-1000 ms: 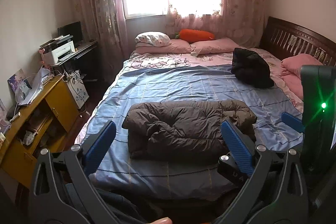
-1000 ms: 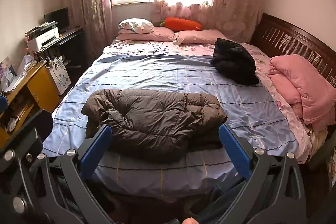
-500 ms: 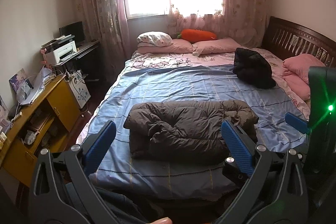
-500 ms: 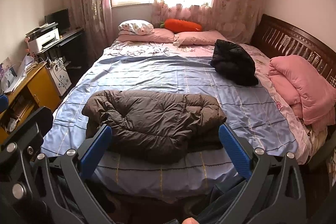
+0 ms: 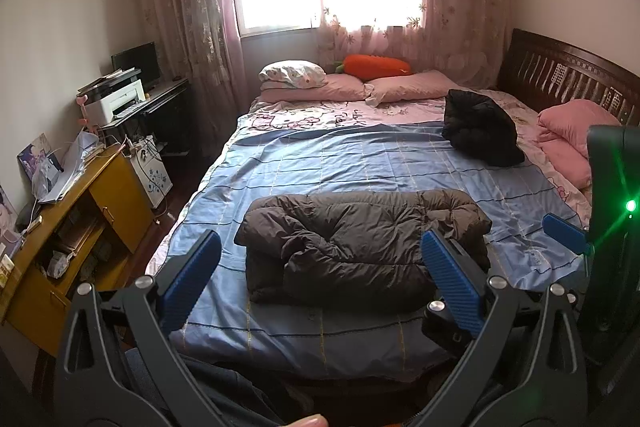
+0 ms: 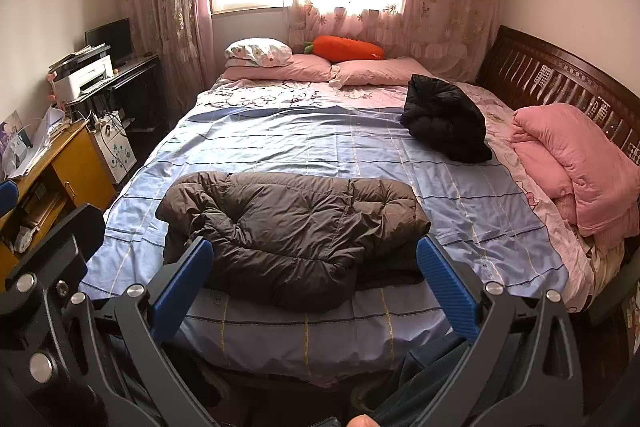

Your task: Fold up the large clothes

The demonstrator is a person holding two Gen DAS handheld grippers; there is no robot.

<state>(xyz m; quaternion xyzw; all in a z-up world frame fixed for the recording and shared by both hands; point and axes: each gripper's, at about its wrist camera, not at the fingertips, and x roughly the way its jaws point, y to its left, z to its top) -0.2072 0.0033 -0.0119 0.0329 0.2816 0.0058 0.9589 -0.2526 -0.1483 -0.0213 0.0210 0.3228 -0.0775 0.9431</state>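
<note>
A brown puffer jacket (image 5: 352, 247) (image 6: 292, 231) lies folded into a bundle near the foot of the bed, on the blue checked sheet (image 5: 360, 163) (image 6: 320, 143). My left gripper (image 5: 320, 263) is held back from the bed edge, open, with nothing between its blue pads. My right gripper (image 6: 316, 267) is also open and empty, hanging short of the jacket. The right gripper's body with a green light (image 5: 612, 211) shows at the right edge of the left wrist view. A black jacket (image 5: 480, 127) (image 6: 444, 119) lies bundled farther up the bed on the right.
Pink pillows (image 6: 312, 67) and an orange carrot cushion (image 6: 348, 49) lie under the window. A folded pink quilt (image 6: 576, 163) sits by the wooden headboard (image 6: 560, 75) on the right. A yellow cabinet (image 5: 68, 227) and a desk with a printer (image 5: 116, 99) line the left wall.
Both grippers have drifted slightly back and to the right from the bed, so the jacket sits a little lower and smaller in view. Nothing was grasped or let go.
</note>
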